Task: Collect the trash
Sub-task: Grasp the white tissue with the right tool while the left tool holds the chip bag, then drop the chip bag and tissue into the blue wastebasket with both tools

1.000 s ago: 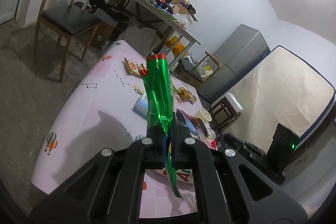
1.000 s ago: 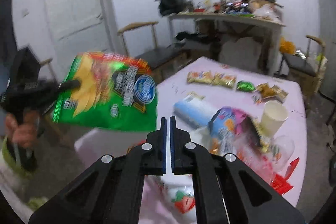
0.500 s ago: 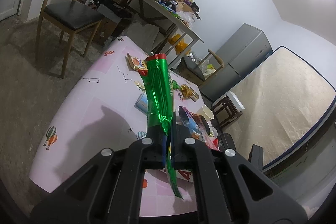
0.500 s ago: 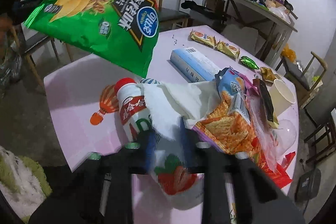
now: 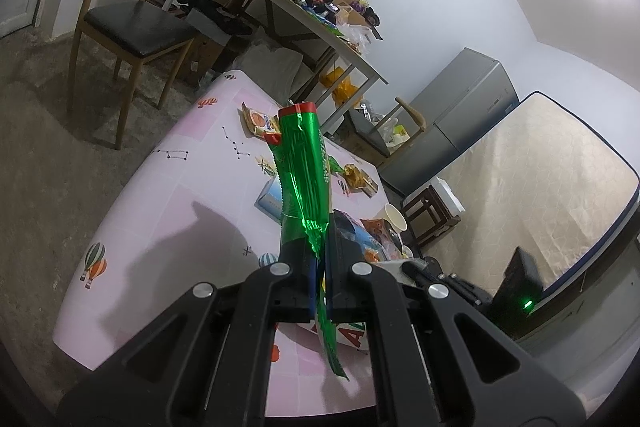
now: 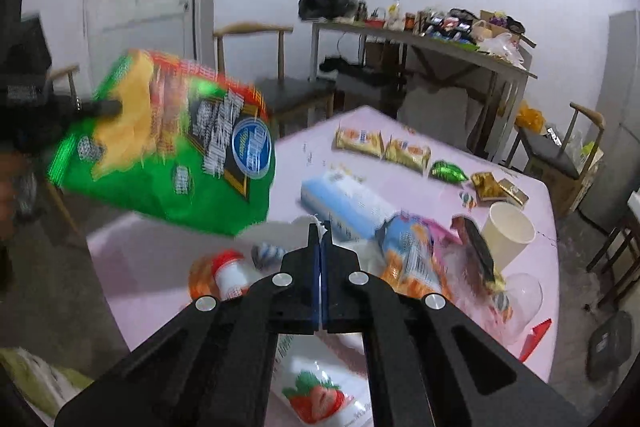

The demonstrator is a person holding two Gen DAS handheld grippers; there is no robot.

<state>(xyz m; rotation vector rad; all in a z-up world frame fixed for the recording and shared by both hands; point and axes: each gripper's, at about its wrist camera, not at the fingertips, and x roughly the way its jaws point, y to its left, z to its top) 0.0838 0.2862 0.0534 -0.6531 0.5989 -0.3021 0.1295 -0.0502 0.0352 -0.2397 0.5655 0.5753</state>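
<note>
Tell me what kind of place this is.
Probably a lived-in room of a home used as a workspace: a mattress leans against the wall beside a grey fridge, and a pink table strewn with snack wrappers stands before a cluttered desk and wooden chairs.

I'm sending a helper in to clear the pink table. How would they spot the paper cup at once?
Start at the pink table and go to its right-hand edge as the right wrist view shows it. The paper cup stands upright there, open mouth up, beside a clear plastic cup lying on its side. It is the only plain cream thing among the printed wrappers.
</note>
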